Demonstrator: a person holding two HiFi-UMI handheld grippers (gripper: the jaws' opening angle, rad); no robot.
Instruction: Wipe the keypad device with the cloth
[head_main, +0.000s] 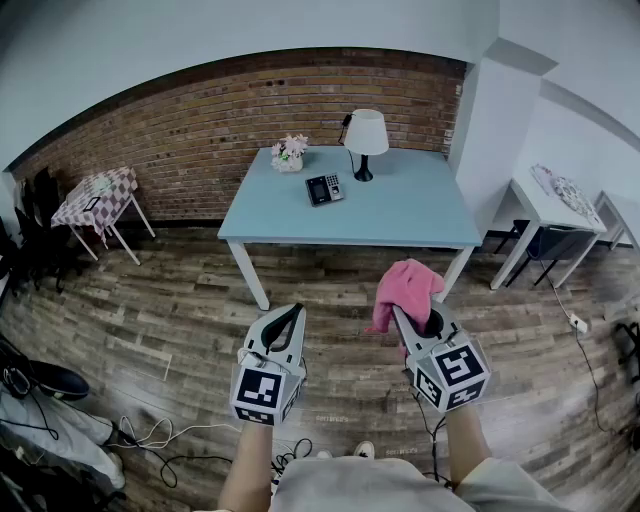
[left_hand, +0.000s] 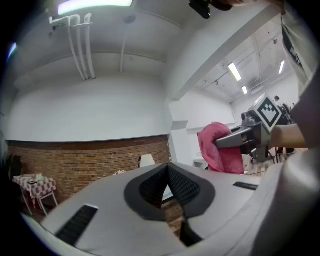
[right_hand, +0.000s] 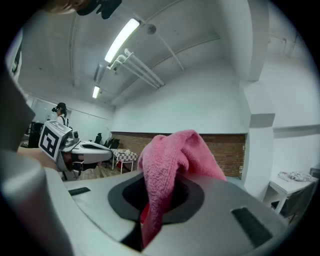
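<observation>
The dark keypad device (head_main: 324, 189) lies on the light blue table (head_main: 400, 215), far ahead of both grippers. A pink cloth (head_main: 404, 287) bunches out of my right gripper (head_main: 402, 312), which is shut on it; the cloth (right_hand: 167, 170) drapes over the jaws in the right gripper view. My left gripper (head_main: 292, 315) is shut with nothing between its jaws, held level beside the right one over the wooden floor. From the left gripper view, the cloth (left_hand: 218, 149) and the right gripper (left_hand: 220, 142) show at the right.
A white lamp (head_main: 365, 140) and a small flower pot (head_main: 289, 154) stand on the table behind the keypad device. A checkered small table (head_main: 92, 200) stands left by the brick wall, white tables (head_main: 553, 205) at right. Cables (head_main: 150, 440) lie on the floor.
</observation>
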